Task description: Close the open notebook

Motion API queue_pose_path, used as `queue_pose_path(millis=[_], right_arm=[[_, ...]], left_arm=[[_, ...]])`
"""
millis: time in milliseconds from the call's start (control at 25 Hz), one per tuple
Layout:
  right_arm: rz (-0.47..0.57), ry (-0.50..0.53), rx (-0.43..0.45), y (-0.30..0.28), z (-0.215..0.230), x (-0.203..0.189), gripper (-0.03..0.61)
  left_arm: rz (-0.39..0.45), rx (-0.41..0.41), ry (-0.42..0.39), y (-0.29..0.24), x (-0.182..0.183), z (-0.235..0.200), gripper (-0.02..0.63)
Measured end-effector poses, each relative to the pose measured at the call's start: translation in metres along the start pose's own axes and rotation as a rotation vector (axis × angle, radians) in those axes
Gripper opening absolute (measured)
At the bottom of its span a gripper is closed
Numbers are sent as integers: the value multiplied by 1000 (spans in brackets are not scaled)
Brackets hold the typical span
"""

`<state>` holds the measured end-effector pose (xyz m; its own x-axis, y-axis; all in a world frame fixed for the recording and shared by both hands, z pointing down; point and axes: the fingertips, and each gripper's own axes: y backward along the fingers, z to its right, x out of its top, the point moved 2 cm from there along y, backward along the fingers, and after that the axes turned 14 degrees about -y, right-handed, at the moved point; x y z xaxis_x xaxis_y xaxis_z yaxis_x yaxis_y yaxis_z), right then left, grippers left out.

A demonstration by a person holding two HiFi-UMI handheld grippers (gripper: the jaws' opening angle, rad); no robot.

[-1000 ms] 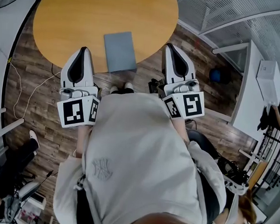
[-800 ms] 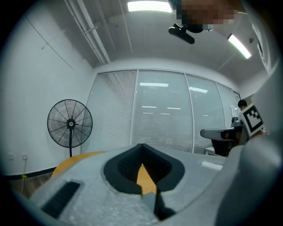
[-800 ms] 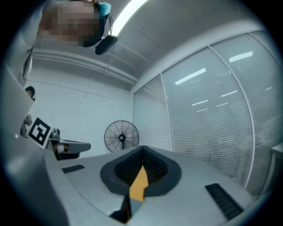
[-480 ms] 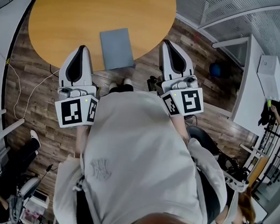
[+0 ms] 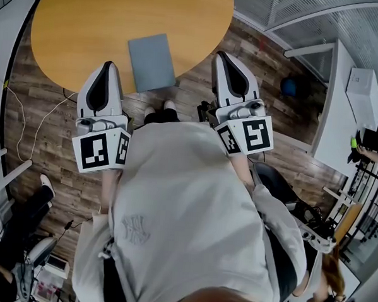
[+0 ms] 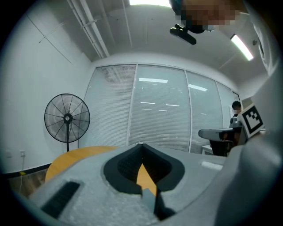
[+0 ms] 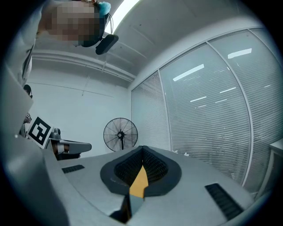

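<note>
A grey notebook (image 5: 151, 61) lies closed and flat at the near edge of the round orange table (image 5: 107, 17). My left gripper (image 5: 108, 66) is level just left of it, with its tip over the table's rim. My right gripper (image 5: 220, 55) is level to the notebook's right, over the wood floor beside the table. Both are shut with nothing in them. In the left gripper view the jaws meet at the tip (image 6: 140, 145), and a sliver of the table (image 6: 143, 174) shows below. The right gripper view shows the same meeting tip (image 7: 142, 148).
A standing fan (image 6: 67, 118) is beyond the table by the white wall. A white desk (image 5: 343, 111) stands at the right, with a blue ball (image 5: 289, 87) on the floor near it. A thin cable (image 5: 26, 120) runs over the floor at the left.
The whole head view has slid a little left and up. Both grippers keep their places beside the notebook, still shut. The notebook has not moved on the table.
</note>
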<state>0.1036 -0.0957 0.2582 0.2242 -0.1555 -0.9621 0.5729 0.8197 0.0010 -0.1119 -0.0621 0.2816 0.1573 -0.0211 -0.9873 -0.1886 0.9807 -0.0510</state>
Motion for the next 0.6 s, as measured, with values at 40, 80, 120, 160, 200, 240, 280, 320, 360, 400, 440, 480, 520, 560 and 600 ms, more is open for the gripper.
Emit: queue_pose_path(millis=[40, 80, 120, 160, 200, 240, 280, 320, 360, 400, 440, 480, 520, 560, 600], right_arm=[[-3, -1, -1, 1, 1, -1, -8], [-5, -2, -2, 1, 1, -1, -8], [-7, -2, -4, 1, 3, -2, -8], [-8, -1, -5, 0, 4, -2, -8], [-9, -1, -7, 0, 5, -2, -8], [-9, 0, -8, 0, 6, -2, -8], [-9, 2, -10, 0, 6, -3, -8], [-9, 3, -12, 0, 6, -3, -8], [-9, 4, -12, 0, 5, -3, -8], [-9, 4, -12, 1, 4, -4, -8], [-9, 6, -10, 1, 3, -4, -8], [-10, 10, -7, 1, 3, -3, -8], [-12, 15, -4, 2, 4, -2, -8], [-14, 20, -1, 2, 5, -2, -8], [-16, 24, -1, 2, 6, -1, -8]], left_arm=[[-4, -2, 1, 0, -1, 1, 14], [-7, -4, 3, -1, -2, 2, 14], [-9, -5, 4, -2, -3, 2, 14], [-10, -7, 6, -3, -4, 3, 14], [-10, -8, 7, -4, -4, 3, 14], [-11, -9, 8, -4, -5, 3, 14], [-11, -9, 9, -4, -5, 3, 14], [-12, -9, 11, -3, -6, 2, 14], [-13, -10, 12, -2, -7, 2, 14], [-14, -11, 13, -2, -7, 1, 14], [-15, -13, 14, -2, -7, 1, 14], [-15, -15, 14, -2, -7, 2, 14], [-15, -17, 13, -4, -6, 3, 14], [-15, -20, 13, -6, -5, 5, 14], [-14, -22, 12, -7, -4, 6, 14]])
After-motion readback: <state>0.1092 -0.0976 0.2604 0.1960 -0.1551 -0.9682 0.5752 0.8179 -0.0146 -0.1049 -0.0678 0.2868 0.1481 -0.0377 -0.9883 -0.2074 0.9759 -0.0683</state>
